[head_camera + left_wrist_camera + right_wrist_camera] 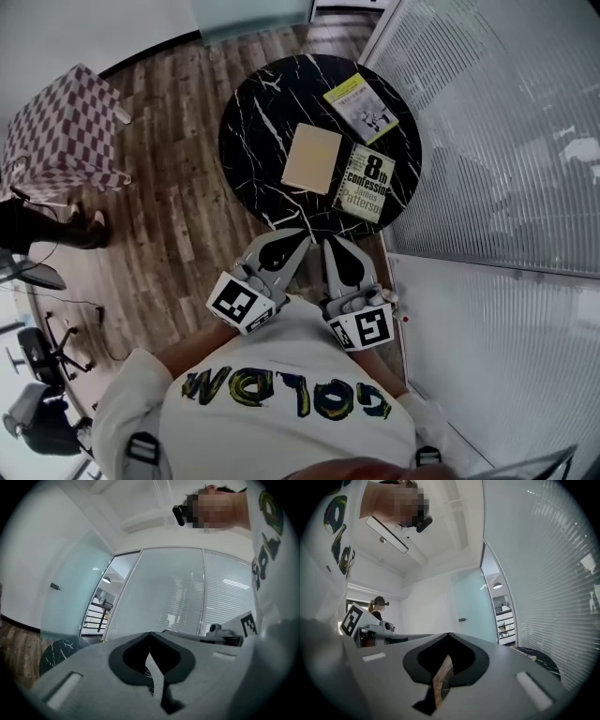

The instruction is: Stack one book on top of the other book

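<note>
Pre-grasp | my left gripper (289, 236), right gripper (337, 247), lower centre: jaws together, empty | next: I open onto tan book (311, 157).

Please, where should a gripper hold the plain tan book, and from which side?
Probably its left long edge, from the left: the tan book lies flat, with bare table there, while the green book sits near its right side.

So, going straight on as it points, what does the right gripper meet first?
The right gripper probably meets the table rim, or passes above it toward the green book; height is unclear.
</note>
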### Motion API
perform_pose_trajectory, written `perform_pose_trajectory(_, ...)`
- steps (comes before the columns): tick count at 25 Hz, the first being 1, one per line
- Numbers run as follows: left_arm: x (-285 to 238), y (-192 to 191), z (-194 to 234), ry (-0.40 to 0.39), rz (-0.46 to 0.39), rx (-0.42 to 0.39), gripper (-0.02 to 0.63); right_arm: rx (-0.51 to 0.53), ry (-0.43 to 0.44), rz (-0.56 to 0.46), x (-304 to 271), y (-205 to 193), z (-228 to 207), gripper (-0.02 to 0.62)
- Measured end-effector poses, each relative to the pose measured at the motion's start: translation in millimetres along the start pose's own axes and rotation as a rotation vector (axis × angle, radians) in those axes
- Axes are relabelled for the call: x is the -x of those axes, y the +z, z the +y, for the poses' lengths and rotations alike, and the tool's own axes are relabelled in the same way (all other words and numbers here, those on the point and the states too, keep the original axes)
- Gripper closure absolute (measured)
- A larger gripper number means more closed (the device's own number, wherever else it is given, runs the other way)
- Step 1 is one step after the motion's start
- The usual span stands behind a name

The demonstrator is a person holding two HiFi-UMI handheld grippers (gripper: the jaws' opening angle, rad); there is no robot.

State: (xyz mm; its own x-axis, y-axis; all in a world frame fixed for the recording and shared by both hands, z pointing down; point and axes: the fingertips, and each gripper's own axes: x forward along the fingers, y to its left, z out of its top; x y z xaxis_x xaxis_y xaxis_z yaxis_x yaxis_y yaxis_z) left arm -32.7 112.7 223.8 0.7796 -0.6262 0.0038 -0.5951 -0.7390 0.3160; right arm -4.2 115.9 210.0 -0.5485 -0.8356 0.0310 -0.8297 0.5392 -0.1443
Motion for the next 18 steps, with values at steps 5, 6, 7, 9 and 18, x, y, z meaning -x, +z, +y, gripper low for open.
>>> perform_pose_trajectory(5, -10, 8, 26, -0.013, 0.005, 0.004, 0.604, 0.004, -0.010, 0.000, -28, 3, -7, 0.592)
perform_pose_trajectory(6, -13, 9, 32, -0.015, 0.006, 0.003, 0.604, 0.004, -0.012, 0.000, -34, 3, -9, 0.592)
perform_pose_trajectory(7, -15, 10, 37, -0.017, 0.007, 0.003, 0.604, 0.005, -0.014, 0.000, -39, 3, -11, 0.592)
perform_pose_trajectory(9, -18, 12, 45, -0.019, 0.008, 0.005, 0.604, 0.007, -0.017, 0.002, -47, 2, -14, 0.593)
perform_pose_trajectory(18, -26, 17, 70, -0.023, 0.011, 0.017, 0.604, 0.006, -0.026, 0.011, -74, 2, -20, 0.593)
